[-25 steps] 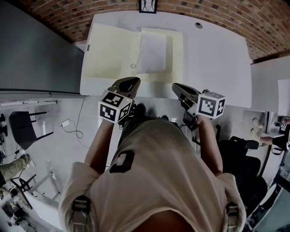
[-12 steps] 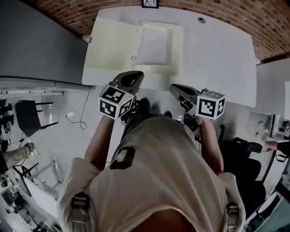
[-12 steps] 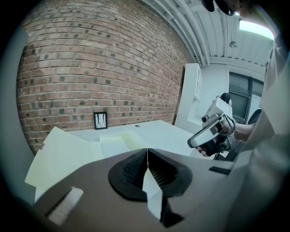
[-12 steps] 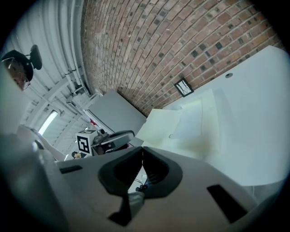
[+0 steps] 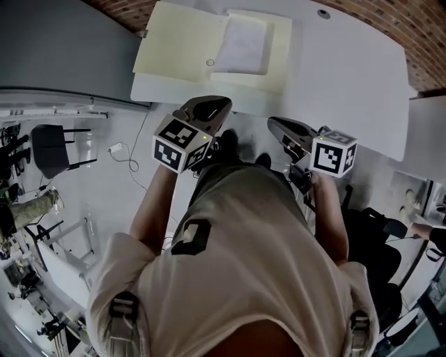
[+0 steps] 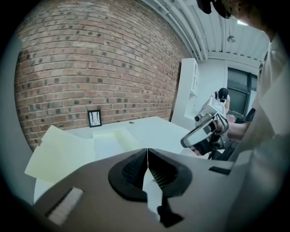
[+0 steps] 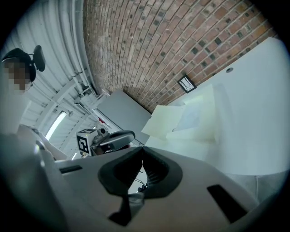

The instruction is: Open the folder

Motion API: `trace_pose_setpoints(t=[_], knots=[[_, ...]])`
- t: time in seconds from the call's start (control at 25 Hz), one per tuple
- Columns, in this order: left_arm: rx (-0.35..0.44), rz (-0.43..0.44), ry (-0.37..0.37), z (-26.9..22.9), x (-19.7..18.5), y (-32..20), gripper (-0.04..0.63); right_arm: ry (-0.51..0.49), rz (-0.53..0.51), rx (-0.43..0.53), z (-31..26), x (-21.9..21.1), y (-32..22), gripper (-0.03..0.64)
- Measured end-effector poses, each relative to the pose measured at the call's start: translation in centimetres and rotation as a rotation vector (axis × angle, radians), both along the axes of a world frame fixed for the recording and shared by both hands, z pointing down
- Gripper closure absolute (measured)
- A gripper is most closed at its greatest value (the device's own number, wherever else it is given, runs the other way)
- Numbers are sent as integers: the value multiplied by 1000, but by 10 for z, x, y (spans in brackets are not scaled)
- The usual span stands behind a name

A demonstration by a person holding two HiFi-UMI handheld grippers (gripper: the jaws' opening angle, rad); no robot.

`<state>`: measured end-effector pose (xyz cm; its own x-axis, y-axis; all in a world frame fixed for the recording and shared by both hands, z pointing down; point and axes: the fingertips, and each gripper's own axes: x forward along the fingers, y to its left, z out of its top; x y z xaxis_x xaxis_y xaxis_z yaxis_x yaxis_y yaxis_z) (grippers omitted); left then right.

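Observation:
The pale yellow folder (image 5: 178, 49) lies open and flat on the white table (image 5: 348, 84), with a white sheet (image 5: 244, 43) in its right half. My left gripper (image 5: 221, 104) hangs at the table's near edge, short of the folder, its jaws shut on nothing. My right gripper (image 5: 273, 124) is off the near edge, also shut and empty. In the left gripper view the shut jaws (image 6: 147, 150) point over the folder (image 6: 63, 152), with the right gripper (image 6: 204, 133) beside them. The right gripper view shows its closed jaws (image 7: 142, 149), the folder (image 7: 181, 120) and the left gripper (image 7: 113, 138).
A grey panel (image 5: 63, 49) stands left of the table. A brick wall with a small framed picture (image 6: 94, 118) runs behind it. A round grommet (image 5: 324, 13) sits in the tabletop. On the floor at the left are a black chair (image 5: 49, 150) and a cable (image 5: 118, 150).
Both grippers have drawn back from over the table's front towards the person's body, staying shut. The open folder has not moved on the table; it only shows higher in the picture.

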<state>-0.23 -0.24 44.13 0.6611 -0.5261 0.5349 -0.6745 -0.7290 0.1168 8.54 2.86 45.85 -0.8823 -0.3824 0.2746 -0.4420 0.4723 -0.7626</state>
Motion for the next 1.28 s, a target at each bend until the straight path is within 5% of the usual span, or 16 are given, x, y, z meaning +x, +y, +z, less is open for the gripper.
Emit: trace_pose_setpoints(t=[0.68, 1.28], knots=[[-29, -42, -18, 5, -28, 20, 589, -6, -38, -35, 12, -13, 13, 612], [-53, -145, 76, 32, -178, -13, 590, 106, -110, -49, 4, -152, -10, 612]])
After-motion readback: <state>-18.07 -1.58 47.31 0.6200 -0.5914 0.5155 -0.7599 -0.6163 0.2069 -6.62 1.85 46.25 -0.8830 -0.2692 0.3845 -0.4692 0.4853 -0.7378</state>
